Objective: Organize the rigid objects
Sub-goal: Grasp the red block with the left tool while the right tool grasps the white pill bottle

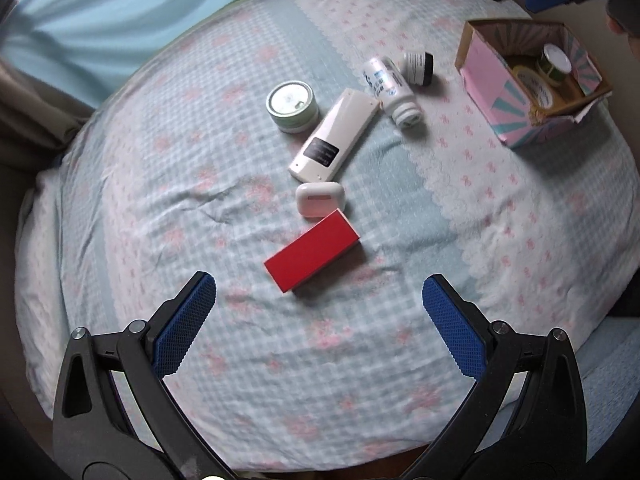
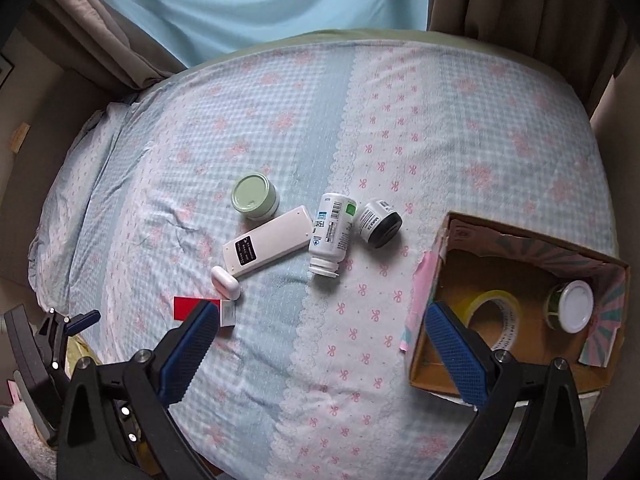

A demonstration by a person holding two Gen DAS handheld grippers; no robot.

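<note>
Both grippers, left gripper [image 1: 319, 300] and right gripper [image 2: 320, 320], hovered with fingers spread wide and empty. The red box [image 1: 312, 250] lay on the bed [image 1: 240, 360], nearest the left, presumably bound for the cardboard box [image 2: 520, 240] holding tape [image 2: 494, 316].

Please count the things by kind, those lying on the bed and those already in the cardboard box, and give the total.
Jars: 3: green jar, black-lidded jar, white-lidded jar
Bottle: 1
Remote: 1
Earbud case: 1
Red box: 1
Tape roll: 1
Total: 8

Small black-lidded jar [image 2: 378, 227] label reads "Medi-"; other labels too blurred.
</note>
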